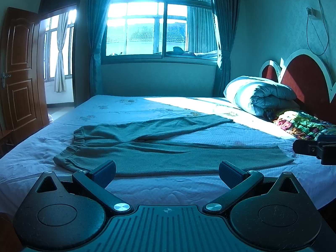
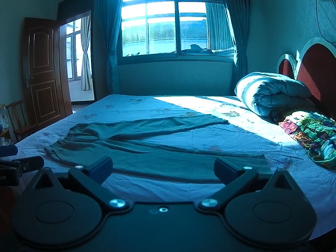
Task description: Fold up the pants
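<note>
Fabric: soft grey-green knit; the pants (image 1: 168, 155) look light and floppy, likely to sag and crease when lifted.
Position: spread flat on the bed sheet (image 1: 231, 134), elastic waistband (image 1: 78, 140) to the left, legs splayed rightward in a V.
Hold: probably best pinched at the waistband and at the near hem (image 2: 258, 159), one gripper each.
Left gripper (image 1: 167, 173): jaws wide apart, empty, short of the near leg.
Right gripper (image 2: 162, 169): jaws wide apart, empty, just before the near edge.
Surface: textured sheet, mildly wrinkled; may drag.
Room: rolled duvet (image 1: 258, 94), patterned cloth (image 2: 310, 134), window (image 1: 159, 21).
</note>
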A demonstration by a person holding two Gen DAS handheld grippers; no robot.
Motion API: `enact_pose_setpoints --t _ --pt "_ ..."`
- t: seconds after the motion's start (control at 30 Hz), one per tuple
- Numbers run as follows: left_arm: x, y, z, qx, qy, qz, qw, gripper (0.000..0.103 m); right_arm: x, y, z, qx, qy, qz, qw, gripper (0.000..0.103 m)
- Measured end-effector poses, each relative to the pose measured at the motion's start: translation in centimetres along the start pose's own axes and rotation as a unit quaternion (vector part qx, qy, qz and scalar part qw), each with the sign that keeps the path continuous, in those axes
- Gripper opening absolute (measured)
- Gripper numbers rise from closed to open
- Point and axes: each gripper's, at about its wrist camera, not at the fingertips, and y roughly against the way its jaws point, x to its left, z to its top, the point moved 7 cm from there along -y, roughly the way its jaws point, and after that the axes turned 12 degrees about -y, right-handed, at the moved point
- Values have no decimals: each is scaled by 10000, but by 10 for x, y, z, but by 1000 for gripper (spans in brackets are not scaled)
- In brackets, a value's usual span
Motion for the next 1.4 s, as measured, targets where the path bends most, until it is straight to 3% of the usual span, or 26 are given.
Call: enact_pose_setpoints --t 0.2,0.4,0.5,0.7,0.77,0.83,1.03,1.17,1.33,1.4 --pt "28 -23 6 63 70 25 10000 103 4 -9 15 -141 48 325 9994 97" --pt "105 -89 12 546 64 410 9976 103 -5 -61 54 -75 -102 528 9985 97" --pt "151 -123 16 592 250 549 9964 103 -8 -90 69 -75 -159 532 9984 97" --pt "211 -201 14 908 227 643 9935 103 -3 -179 87 291 -227 522 9980 97" --pt "233 -236 12 1075 204 526 9926 103 3 -204 92 376 -176 525 9978 97" --pt "260 -274 8 1224 198 633 9903 103 13 -234 97 461 -60 577 9973 97" --pt "341 -383 -6 1378 731 685 9854 103 36 -339 109 692 158 485 9963 97" --pt "369 -458 -25 1646 992 497 9801 87 44 -405 111 863 170 408 9953 97" --pt "389 -541 -39 1944 1033 361 9748 86 52 -480 105 1116 383 342 9924 97" --pt "387 -566 -44 2092 830 266 9740 78 55 -508 104 1182 436 342 9914 97"
